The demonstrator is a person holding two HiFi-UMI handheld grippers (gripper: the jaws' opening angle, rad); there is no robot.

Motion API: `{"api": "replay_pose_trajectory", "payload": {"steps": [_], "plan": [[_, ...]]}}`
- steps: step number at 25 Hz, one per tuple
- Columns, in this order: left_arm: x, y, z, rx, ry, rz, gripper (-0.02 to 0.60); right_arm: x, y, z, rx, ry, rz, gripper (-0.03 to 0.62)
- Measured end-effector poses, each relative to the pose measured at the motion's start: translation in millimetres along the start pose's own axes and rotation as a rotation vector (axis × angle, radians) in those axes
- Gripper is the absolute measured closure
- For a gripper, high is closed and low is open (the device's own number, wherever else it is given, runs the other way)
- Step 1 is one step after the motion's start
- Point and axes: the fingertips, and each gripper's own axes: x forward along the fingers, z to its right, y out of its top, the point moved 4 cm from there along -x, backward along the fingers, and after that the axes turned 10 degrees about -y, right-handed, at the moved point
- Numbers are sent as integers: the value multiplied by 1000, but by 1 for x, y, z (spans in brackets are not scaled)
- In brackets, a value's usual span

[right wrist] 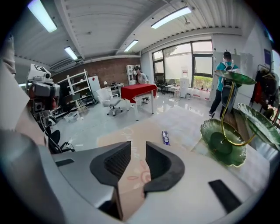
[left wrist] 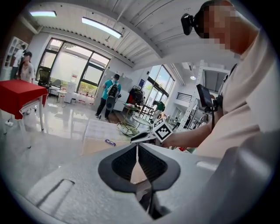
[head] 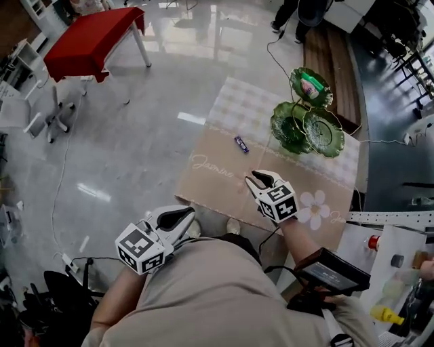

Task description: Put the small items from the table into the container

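Observation:
A small purple wrapped item [head: 241, 144] lies on the beige tablecloth [head: 217, 169], left of a green leaf-shaped tiered dish stand [head: 308, 125]. The stand's top dish holds a green and pink packet [head: 312, 86]. My right gripper [head: 258, 176] hovers over the cloth's near part, short of the purple item [right wrist: 166, 137]; its jaws [right wrist: 138, 151] stand open with nothing between them. My left gripper [head: 186, 213] hangs off the table's near left corner, shut and empty, its pads meeting at the tips [left wrist: 138, 148]. It looks toward the purple item [left wrist: 110, 141] and the right gripper [left wrist: 153, 133].
A red-covered table [head: 91, 41] stands far left on the glossy floor. A brown bench [head: 332, 61] runs behind the dish stand, with a person's legs [head: 298, 17] beyond. A dark tablet-like device [head: 332, 271] and several bottles sit at the lower right.

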Motion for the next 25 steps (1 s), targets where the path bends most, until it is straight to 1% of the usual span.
{"api": "replay_pose_trajectory", "payload": {"steps": [3, 6, 10, 15, 20, 25], "plan": [[5, 3, 1, -19, 47, 16, 572, 30, 6, 27, -36, -17, -8, 482], [8, 3, 3, -42, 103, 30, 572, 62, 7, 46, -54, -13, -28, 468], [8, 0, 7, -78, 181, 44, 572, 99, 1, 60, -81, -4, -66, 459], [9, -7, 14, -122, 261, 56, 572, 139, -5, 69, -116, -2, -103, 456], [11, -12, 18, -143, 318, 58, 572, 166, -10, 75, -116, -15, -122, 456], [13, -10, 24, -138, 346, 49, 572, 177, -19, 77, -83, -20, -149, 457]]}}
